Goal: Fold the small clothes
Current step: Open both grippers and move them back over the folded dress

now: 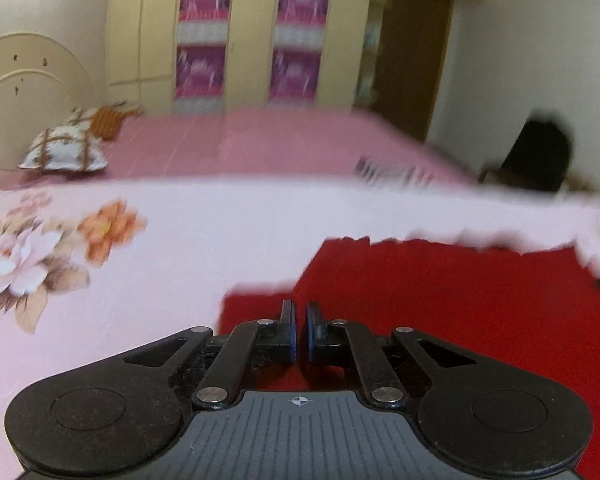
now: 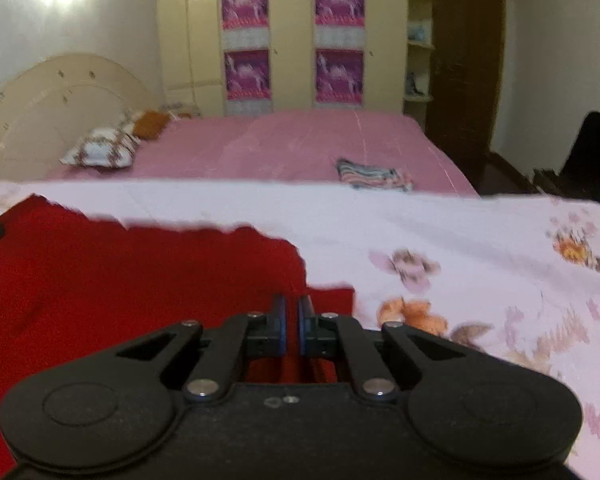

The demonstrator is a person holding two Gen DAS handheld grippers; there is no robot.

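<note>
A bedroom: a bed under a pink sheet [image 1: 260,140], a cream wardrobe [image 1: 252,36] with 4 purple panels behind it, and in front a pale floral cloth [image 1: 140,248] as the work surface.

Left wrist view: the red garment [image 1: 460,300] lies flat on the floral cloth, filling the lower right, its long axis running across the frame from the left gripper toward the right edge. The left gripper [image 1: 300,334] is clenched at the garment's near left corner, blue pads almost meeting with red fabric between them. A patterned pillow [image 1: 64,148] sits by the headboard.

Right wrist view: the same red garment [image 2: 120,280] spreads to the left, its far edge ragged against the floral cloth [image 2: 460,240]. The right gripper [image 2: 292,330] is clenched on the garment's near right corner, red cloth showing in the narrow gap. A folded striped piece [image 2: 374,175] rests on the pink sheet [image 2: 280,148] beyond.
</note>
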